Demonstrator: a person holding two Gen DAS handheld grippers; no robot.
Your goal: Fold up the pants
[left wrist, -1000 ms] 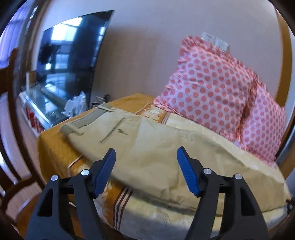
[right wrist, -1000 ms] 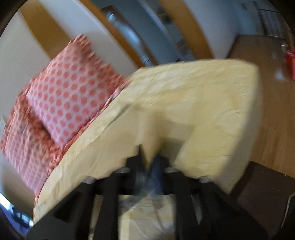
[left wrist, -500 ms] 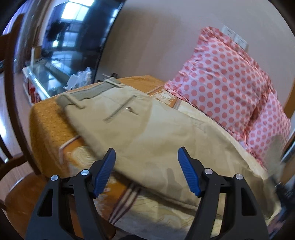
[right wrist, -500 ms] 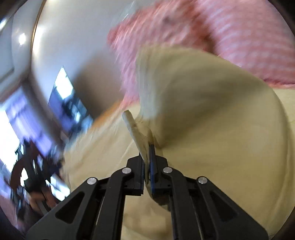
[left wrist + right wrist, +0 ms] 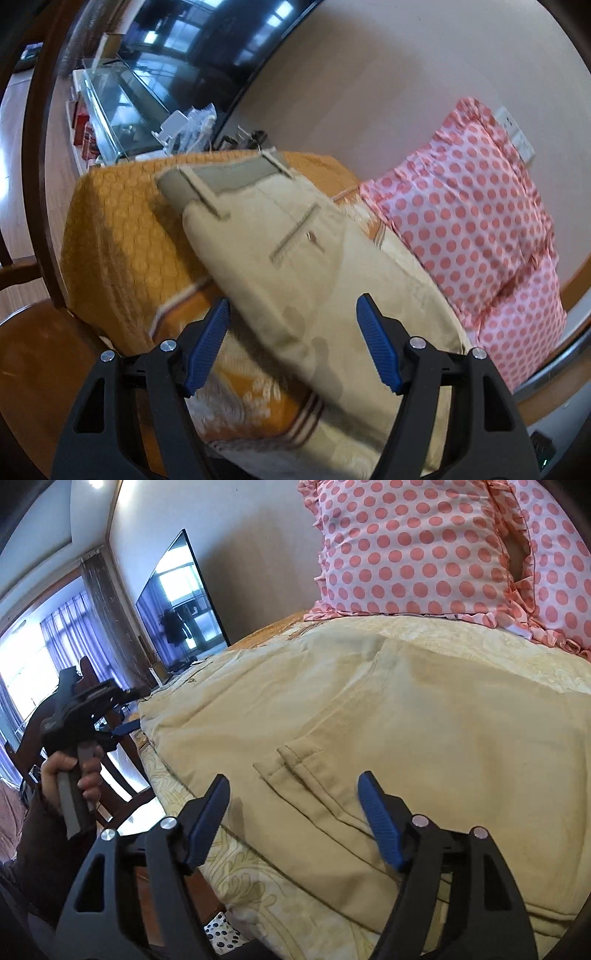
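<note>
Khaki pants (image 5: pixel 295 258) lie folded on the bed (image 5: pixel 122 236). Left tool (image 5: pixel 293 347) released, above the pants. Right tool (image 5: pixel 293 812) released, over the hems.

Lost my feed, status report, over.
Left gripper open, empty. Right gripper open, hovering at pants hem. Pants flat on bedspread, leg doubled over. Polka-dot pillows behind, not touching.

Surroundings: bedroom furnishings, all stationary.
Two pink polka-dot pillows (image 5: pixel 413 550) stand against the wall. An orange patterned bedspread (image 5: pixel 122 236) covers the bed. A dark television (image 5: pixel 181 602) and glass-topped stand (image 5: pixel 114 110) sit beyond; wooden chair (image 5: pixel 22 273) beside.
</note>
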